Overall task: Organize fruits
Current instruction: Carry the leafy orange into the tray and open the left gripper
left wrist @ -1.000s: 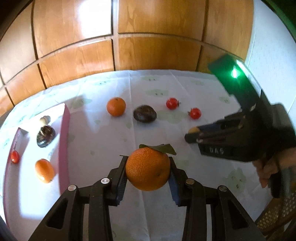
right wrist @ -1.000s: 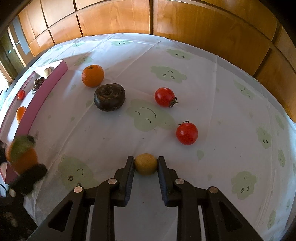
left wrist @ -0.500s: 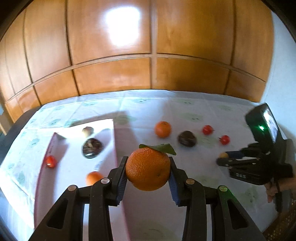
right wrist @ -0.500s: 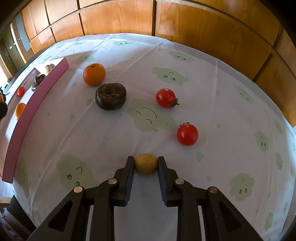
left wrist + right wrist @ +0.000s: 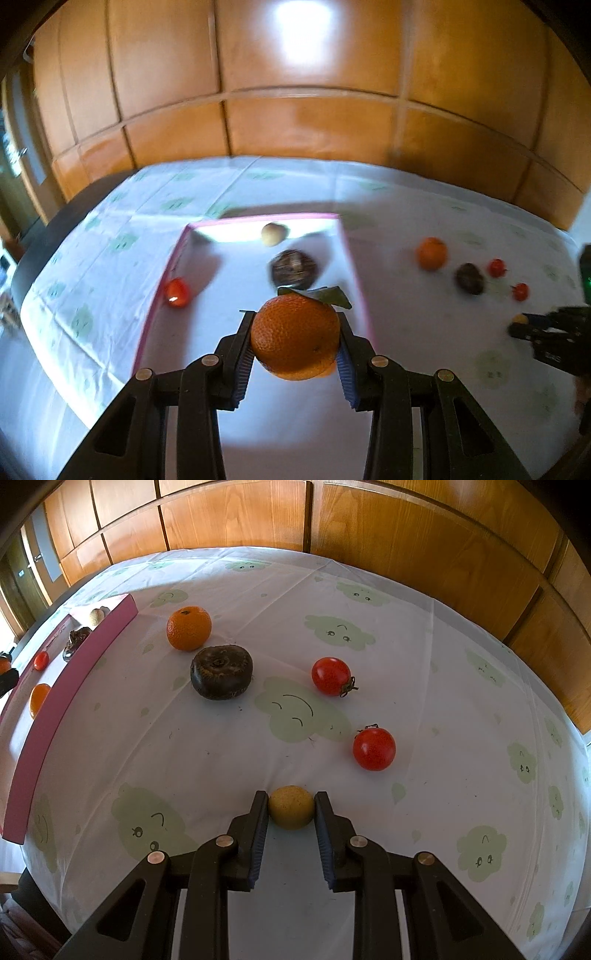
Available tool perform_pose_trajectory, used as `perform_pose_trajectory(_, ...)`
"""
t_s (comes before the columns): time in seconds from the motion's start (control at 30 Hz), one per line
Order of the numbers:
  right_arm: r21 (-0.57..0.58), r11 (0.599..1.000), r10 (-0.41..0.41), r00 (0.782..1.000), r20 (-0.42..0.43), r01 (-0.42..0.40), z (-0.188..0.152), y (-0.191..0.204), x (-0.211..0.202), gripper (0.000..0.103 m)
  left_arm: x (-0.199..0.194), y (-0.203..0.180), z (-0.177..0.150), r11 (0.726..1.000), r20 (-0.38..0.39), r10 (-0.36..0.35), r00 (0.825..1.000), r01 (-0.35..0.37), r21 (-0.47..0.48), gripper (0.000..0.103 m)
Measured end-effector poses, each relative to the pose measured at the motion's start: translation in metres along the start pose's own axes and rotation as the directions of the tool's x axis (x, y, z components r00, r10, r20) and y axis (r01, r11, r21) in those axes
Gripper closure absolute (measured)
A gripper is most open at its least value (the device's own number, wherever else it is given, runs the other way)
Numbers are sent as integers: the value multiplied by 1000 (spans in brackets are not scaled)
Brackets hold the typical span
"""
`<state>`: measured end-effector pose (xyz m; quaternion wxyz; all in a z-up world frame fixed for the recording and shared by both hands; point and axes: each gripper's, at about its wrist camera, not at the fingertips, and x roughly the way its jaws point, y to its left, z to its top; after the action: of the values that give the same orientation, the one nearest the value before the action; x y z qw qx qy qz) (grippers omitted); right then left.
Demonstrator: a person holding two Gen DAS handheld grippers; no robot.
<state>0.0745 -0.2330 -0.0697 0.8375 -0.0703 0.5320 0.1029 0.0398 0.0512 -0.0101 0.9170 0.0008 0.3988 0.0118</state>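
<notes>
My left gripper is shut on an orange with a green leaf and holds it above the near part of the pink-walled tray. Inside that tray lie a cherry tomato, a dark brown fruit and a small tan fruit. My right gripper is shut on a small yellow-brown round fruit at the cloth. On the tablecloth ahead of it lie an orange, a dark brown fruit and two red tomatoes.
The pink tray runs along the left side in the right wrist view, with another orange inside. A white cloth printed with green clouds covers the table. Wooden wall panels stand right behind it.
My left gripper has swung left with the orange, from over the open cloth to over the tray, rolling as it went. The right gripper and its small fruit have stayed put.
</notes>
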Motion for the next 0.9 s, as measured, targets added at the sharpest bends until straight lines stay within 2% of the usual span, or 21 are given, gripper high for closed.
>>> perform_pose_trajectory(0.23, -1, 1000, -1, 1000, 1, 1, 0, 0, 0, 78, 28, 44, 3, 992, -82, 48, 995, -57, -114, 63)
perform_pose_trajectory(0.47, -1, 1000, -2, 1000, 2, 2, 0, 0, -1, 78, 45, 70, 3, 982, -119, 55, 991, -75, -172, 63)
perform_pose_trajectory(0.67, 0, 1000, -3, 1000, 1, 3, 1, -1, -1, 78, 51, 75, 3, 981, -119, 35, 992, -57, -187, 61)
perform_pose_trajectory(0.7, 1, 1000, -3, 1000, 1, 3, 0, 0, -1, 78, 51, 75, 3, 980, -113, 36, 993, -57, -189, 56)
perform_pose_trajectory(0.73, 1, 1000, -5, 1000, 1, 5, 1, -1, -1, 78, 49, 75, 2, 980, -106, 39, 994, -59, -189, 50)
perform_pose_trajectory(0.77, 0, 1000, -5, 1000, 1, 5, 1, 0, -1, 78, 47, 75, 1, 980, -100, 44, 994, -62, -188, 49)
perform_pose_trajectory(0.9, 1, 1000, -8, 1000, 2, 8, 0, 1, -1, 78, 37, 75, -1, 976, -75, 93, 993, -105, -189, 48)
